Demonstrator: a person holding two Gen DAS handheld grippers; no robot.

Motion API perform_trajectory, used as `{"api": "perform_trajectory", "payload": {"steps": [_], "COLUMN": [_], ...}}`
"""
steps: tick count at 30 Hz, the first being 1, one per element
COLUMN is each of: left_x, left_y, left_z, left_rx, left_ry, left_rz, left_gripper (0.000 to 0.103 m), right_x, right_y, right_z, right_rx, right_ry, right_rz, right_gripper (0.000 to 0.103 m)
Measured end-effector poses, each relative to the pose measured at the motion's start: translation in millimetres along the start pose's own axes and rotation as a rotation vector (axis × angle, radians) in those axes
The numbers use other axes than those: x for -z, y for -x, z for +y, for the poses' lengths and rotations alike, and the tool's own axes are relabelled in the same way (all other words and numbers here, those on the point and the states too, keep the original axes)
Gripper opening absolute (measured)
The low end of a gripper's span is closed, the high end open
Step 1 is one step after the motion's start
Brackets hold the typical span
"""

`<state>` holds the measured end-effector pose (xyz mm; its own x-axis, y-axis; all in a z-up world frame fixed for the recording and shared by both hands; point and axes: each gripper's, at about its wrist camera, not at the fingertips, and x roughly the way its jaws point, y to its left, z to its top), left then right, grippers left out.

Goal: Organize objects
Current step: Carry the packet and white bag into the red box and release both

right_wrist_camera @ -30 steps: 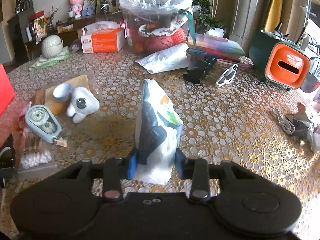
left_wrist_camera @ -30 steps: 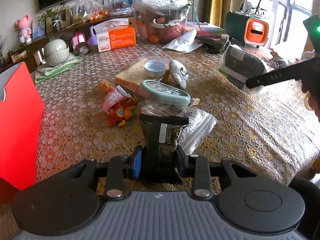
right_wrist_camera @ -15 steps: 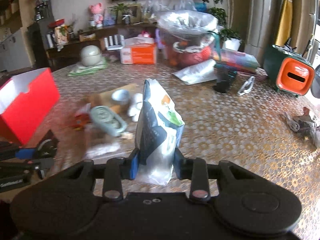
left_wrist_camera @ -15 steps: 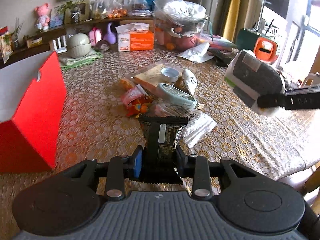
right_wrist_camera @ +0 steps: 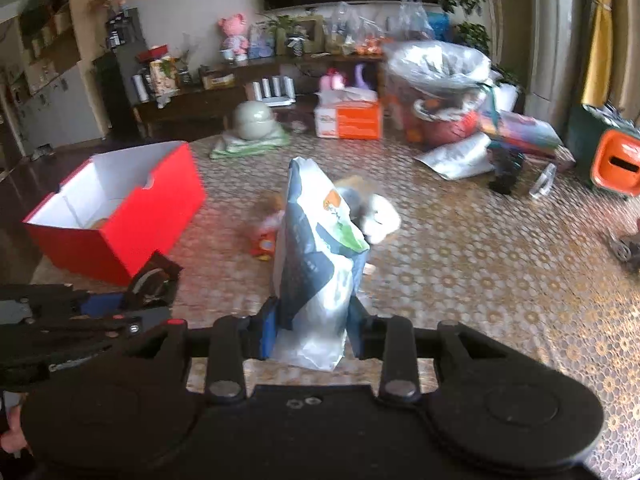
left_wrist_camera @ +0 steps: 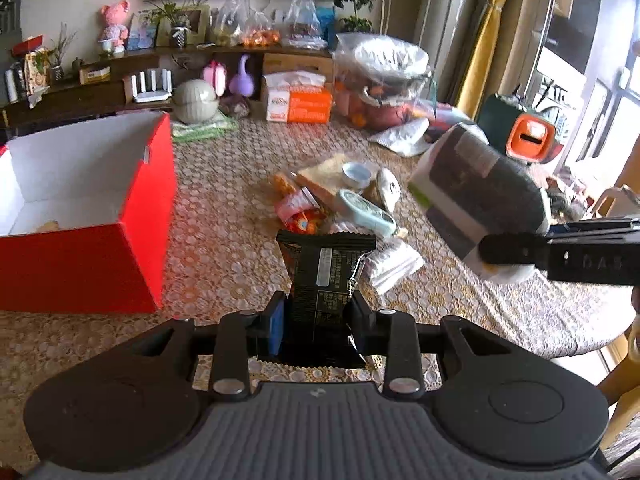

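My left gripper [left_wrist_camera: 316, 316] is shut on a black snack packet [left_wrist_camera: 326, 276], held up above the table. My right gripper [right_wrist_camera: 312, 326] is shut on a white and dark blue pouch [right_wrist_camera: 316, 256], also lifted; the same pouch [left_wrist_camera: 476, 196] shows at the right of the left wrist view. An open red box [left_wrist_camera: 92, 216] with a white inside stands at the left, and the red box [right_wrist_camera: 120, 208] lies left of the pouch in the right wrist view. A pile of small items [left_wrist_camera: 340, 200] lies mid-table.
At the back stand an orange tissue box [left_wrist_camera: 298, 102], a plastic-covered basket [left_wrist_camera: 384, 80] and a grey-green bowl [left_wrist_camera: 196, 98]. A green and orange container [left_wrist_camera: 524, 132] sits at the right. The table edge [left_wrist_camera: 592, 344] runs along the near right.
Both grippers have pulled back and risen with their loads, and both views have swung left. The red box, cut off at the edge before, now shows its open inside.
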<state>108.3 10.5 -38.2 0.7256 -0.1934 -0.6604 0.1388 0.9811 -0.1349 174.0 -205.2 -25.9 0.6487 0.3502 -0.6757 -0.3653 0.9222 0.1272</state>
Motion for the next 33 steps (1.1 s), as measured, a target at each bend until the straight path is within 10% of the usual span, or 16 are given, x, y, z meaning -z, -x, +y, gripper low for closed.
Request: {"api": "perform_trajectory", "payload": {"steps": [33], "left_x": [-56.6], "left_y": [54.0], "left_z": [164.6], "left_rx": [-0.244], "left_ry": [0.105], "left_rz": [-0.113], "left_gripper": [0.032], "right_x": [-83.6], "right_y": [-65.3], "right_z": [208.1], "right_rx": [-0.154], "right_ry": [0.248], "right_rz": [0.006], "right_gripper": [0.035]}}
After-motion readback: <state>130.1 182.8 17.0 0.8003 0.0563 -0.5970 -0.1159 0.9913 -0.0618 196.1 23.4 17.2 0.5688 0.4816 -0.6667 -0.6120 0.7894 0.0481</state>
